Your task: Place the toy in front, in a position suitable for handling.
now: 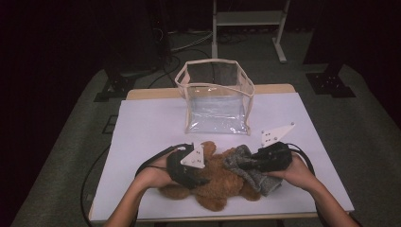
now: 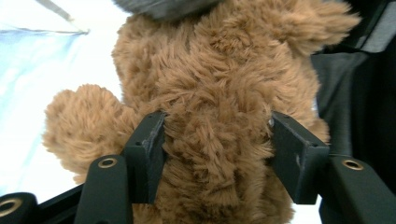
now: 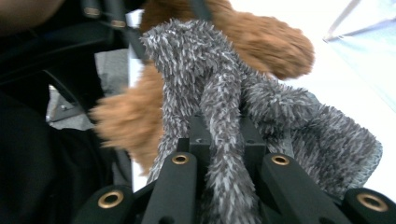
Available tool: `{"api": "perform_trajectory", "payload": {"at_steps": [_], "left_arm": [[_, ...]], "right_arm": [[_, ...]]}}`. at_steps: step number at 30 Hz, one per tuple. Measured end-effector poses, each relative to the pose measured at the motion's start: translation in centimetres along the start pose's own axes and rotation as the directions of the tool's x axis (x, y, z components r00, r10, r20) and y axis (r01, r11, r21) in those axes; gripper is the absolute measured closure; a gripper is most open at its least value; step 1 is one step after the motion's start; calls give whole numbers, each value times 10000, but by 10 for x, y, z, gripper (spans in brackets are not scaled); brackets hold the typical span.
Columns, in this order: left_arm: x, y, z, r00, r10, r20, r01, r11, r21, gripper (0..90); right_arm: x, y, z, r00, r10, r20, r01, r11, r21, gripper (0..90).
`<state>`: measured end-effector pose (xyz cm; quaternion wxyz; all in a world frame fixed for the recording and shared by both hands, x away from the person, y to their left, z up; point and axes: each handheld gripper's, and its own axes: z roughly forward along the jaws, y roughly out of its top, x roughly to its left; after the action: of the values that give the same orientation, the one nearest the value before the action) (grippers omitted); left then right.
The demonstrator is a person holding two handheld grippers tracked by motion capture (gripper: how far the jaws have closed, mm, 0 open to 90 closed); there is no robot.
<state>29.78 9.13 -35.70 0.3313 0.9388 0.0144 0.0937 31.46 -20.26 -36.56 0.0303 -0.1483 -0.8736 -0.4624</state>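
Observation:
A brown teddy bear (image 1: 215, 187) lies on the white table (image 1: 146, 123) near its front edge. My left gripper (image 1: 199, 178) comes at it from the left. In the left gripper view, my left gripper (image 2: 215, 140) has a jaw on each side of the bear's body (image 2: 215, 88), and both pads touch the fur. A grey fuzzy garment (image 1: 262, 182) lies over the bear's right end. My right gripper (image 1: 245, 163) is shut on a fold of it. In the right gripper view, my right gripper (image 3: 222, 133) pinches a strip of the grey garment (image 3: 205, 70), with the bear (image 3: 275, 42) behind.
A clear plastic bag (image 1: 217, 94) with pale trim stands open-topped at the back middle of the table. Its corner also appears in the left gripper view as the bag (image 2: 28, 46) and in the right gripper view as the bag (image 3: 369, 37). Dark floor and a stand lie beyond.

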Motion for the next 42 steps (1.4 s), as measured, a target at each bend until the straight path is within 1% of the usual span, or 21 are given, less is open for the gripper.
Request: {"api": "perform_trajectory", "payload": {"at_steps": [2,5,7,10,11,13,14,15,18,21,25,27,28,30,32,35,37,38,39,40,42], "left_arm": [[6,-1,1,9997,-227,-90,227,9997,-24,414],[15,0,2,9993,-283,-255,281,9996,-56,415],[18,0,2,9986,-371,-372,369,9993,-71,414],[20,0,0,9984,-412,-396,408,9991,-109,415],[19,0,-1,9990,-358,-280,353,9992,-168,413],[15,1,-3,9996,-227,-189,221,9992,-327,371],[13,1,-4,9996,-265,-114,260,9987,-447,347],[11,3,-5,9998,-210,-44,207,9986,-486,313],[1,9,-3,9999,100,57,-97,9984,-555,222],[-6,12,4,9997,224,68,-220,9987,-458,169],[-6,11,18,9996,99,-281,-100,9999,-52,96],[-6,11,26,9992,73,-405,-63,9997,242,76],[-7,11,29,9992,79,-391,-67,9995,318,59],[-7,13,34,9987,235,-452,-207,9980,598,49],[-6,15,36,9989,222,-424,-190,9972,726,41],[-3,16,40,9991,185,-374,-150,9957,919,70],[-2,18,40,9994,157,-322,-124,9949,996,154],[-2,18,39,9994,139,-328,-103,9943,1065,228],[-2,19,38,9992,184,-351,-145,9940,1086,282],[-2,19,38,9991,192,-374,-152,9943,1053,361],[-1,19,35,9992,114,-371,-80,9958,909,427]], "right_arm": [[5,1,-1,9999,-99,-95,99,9999,21,798],[6,2,1,9999,-146,-53,146,9999,-34,798],[3,4,3,10000,-35,86,36,9999,-115,799],[-4,5,4,9999,109,131,-106,9997,-237,799],[-6,6,5,9998,157,150,-153,9995,-269,799],[-8,6,7,9998,177,48,-176,9994,-283,799],[-8,5,8,9998,178,17,-177,9995,-263,798],[-8,4,8,9998,190,3,-189,9993,-312,799],[-9,2,5,9997,249,35,-247,9990,-381,799],[-10,-1,1,9992,382,143,-376,9985,-406,798],[-12,-6,-2,9985,490,234,-480,9980,-404,798],[-13,-7,-3,9983,539,237,-529,9978,-406,798],[-13,-8,-4,9982,554,243,-544,9977,-415,798],[-15,-10,-4,9976,649,253,-637,9970,-438,798],[-17,-11,-4,9972,704,254,-691,9964,-487,798],[-18,-13,-4,9968,761,238,-747,9957,-544,798],[-19,-14,-3,9964,811,227,-798,9952,-559,797],[-19,-15,-3,9964,815,235,-800,9952,-559,797],[-19,-15,-3,9963,824,240,-810,9952,-554,797],[-19,-16,-3,9962,840,245,-824,9949,-581,797],[-20,-16,-4,9959,866,257,-849,9945,-621,796]]}}
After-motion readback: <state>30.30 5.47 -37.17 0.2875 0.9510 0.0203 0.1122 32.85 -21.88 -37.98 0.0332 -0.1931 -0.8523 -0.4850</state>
